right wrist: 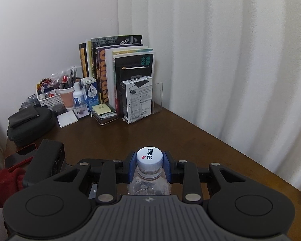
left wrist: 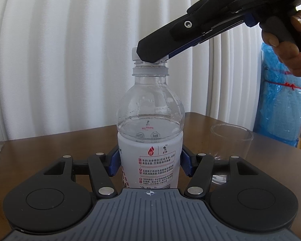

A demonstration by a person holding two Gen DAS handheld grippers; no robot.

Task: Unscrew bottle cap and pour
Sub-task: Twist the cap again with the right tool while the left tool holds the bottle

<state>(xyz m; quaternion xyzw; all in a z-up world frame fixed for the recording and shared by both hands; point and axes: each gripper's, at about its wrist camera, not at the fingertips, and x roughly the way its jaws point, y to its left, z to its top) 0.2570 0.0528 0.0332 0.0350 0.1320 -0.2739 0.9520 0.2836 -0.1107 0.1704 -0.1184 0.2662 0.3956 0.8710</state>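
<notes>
A clear water bottle [left wrist: 150,120] with a white label stands upright on the brown table [left wrist: 60,146]. My left gripper [left wrist: 149,163] is shut on the bottle's labelled body, blue pads on both sides. My right gripper [right wrist: 149,165] comes down from the upper right and is shut on the white cap [right wrist: 149,157], which sits on the neck; in the left wrist view its black finger [left wrist: 150,50] hides most of the cap [left wrist: 134,53]. The bottle [right wrist: 149,184] holds water up to its shoulder. A clear glass [left wrist: 230,146] stands on the table right of the bottle.
Books [right wrist: 118,74], a white box [right wrist: 136,100], a basket of small items [right wrist: 50,98] and a black case [right wrist: 28,124] crowd the table's far left corner. White curtains [right wrist: 230,60] hang behind. A blue wrapped bundle [left wrist: 281,100] stands at the right.
</notes>
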